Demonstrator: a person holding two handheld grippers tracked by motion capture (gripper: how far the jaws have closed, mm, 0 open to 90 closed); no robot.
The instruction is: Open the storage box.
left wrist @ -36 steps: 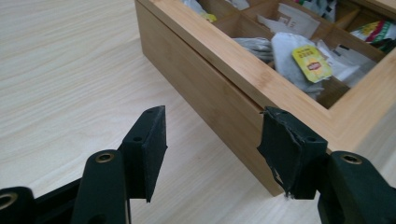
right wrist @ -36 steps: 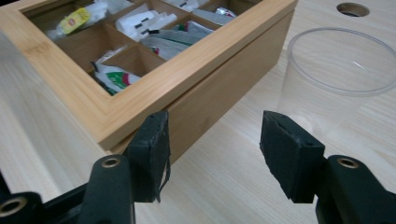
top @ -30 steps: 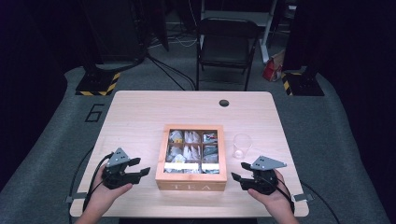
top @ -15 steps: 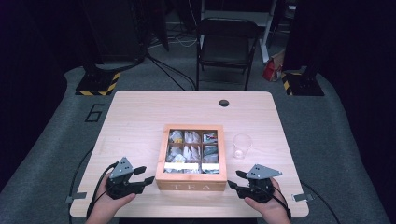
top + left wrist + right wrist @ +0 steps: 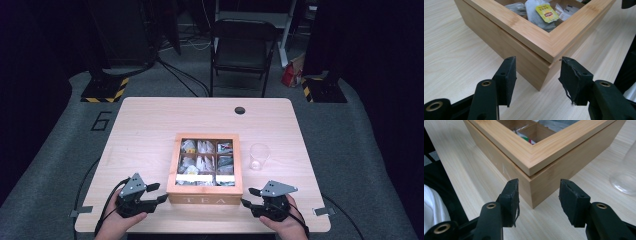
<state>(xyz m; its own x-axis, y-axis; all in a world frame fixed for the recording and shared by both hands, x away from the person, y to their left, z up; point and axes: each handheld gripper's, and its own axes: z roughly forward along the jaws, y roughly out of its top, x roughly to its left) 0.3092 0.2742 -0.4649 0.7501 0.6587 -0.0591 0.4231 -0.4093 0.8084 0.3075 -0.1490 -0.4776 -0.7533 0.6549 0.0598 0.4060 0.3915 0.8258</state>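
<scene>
A bamboo tea box [image 5: 206,191] with a glass-paned lid marked TEA sits mid-table with tea bags inside. My left gripper [image 5: 159,193] rests low by the box's front left corner [image 5: 541,75]. That corner points into the gap between its pads [image 5: 506,80], which stand apart from the wood. My right gripper [image 5: 248,196] mirrors this at the front right corner [image 5: 531,192], its pads [image 5: 571,200] likewise clear of it. Both pairs of jaws have just been closing a little and are still open. A yellow-tagged tea bag [image 5: 546,13] lies in the near compartment.
An empty clear glass [image 5: 259,156] stands just right of the box and shows as a blurred glass [image 5: 625,170] past the right jaw. The table's front edge [image 5: 200,231] lies close behind both hands. A black chair [image 5: 242,50] stands beyond the table.
Both hands have drawn back toward the table's front edge and sunk lower, ending at the box's two front corners. Both pairs of jaws stand slightly narrower.
</scene>
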